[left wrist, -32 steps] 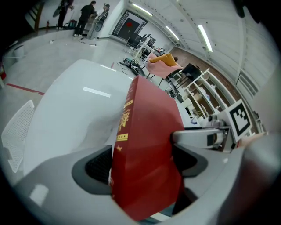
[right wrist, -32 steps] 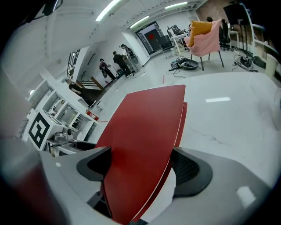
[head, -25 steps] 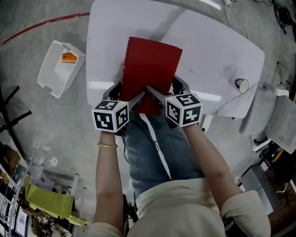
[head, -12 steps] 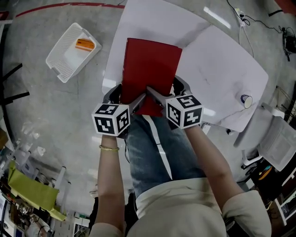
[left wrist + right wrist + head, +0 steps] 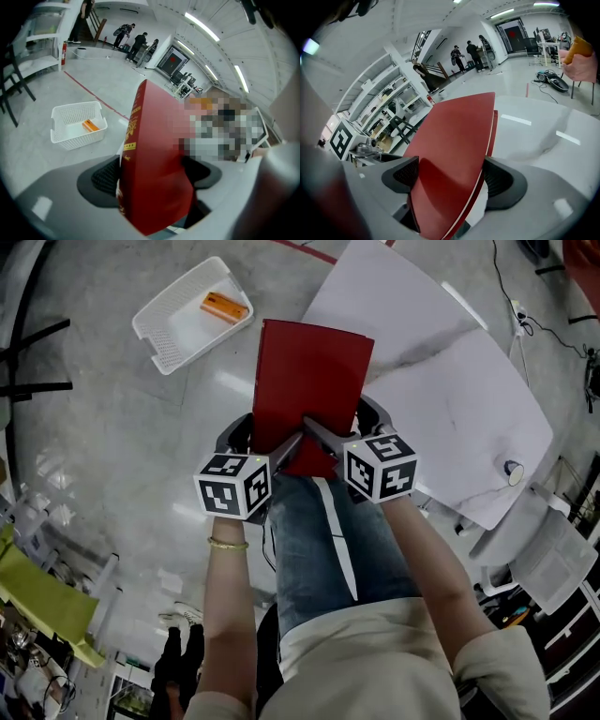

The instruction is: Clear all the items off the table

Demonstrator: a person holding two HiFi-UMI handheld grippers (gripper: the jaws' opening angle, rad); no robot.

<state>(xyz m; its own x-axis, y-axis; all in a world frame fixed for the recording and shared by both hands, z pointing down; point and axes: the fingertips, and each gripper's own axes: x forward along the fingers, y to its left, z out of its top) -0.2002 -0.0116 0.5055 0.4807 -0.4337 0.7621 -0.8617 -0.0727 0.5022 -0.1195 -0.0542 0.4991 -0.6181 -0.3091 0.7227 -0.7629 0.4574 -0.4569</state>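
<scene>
Left tool point(image 5: 154, 180) and right tool point(image 5: 450, 183) are both squeezing the near end of a flat red book point(image 5: 312, 381), holding it pointing forward, off the white table point(image 5: 441, 399), with a white plastic basket point(image 5: 183, 326) sitting ahead-left.

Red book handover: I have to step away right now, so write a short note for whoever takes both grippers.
Left gripper: shut on the red book, at its near edge.
Right gripper: shut on the same book, beside the left.
The book is in the air by the table; the white basket sits on the floor to its left.
Done: an orange item lies in the basket.
Left: probably the book into the basket, then the small round object at the table's right edge.
</scene>
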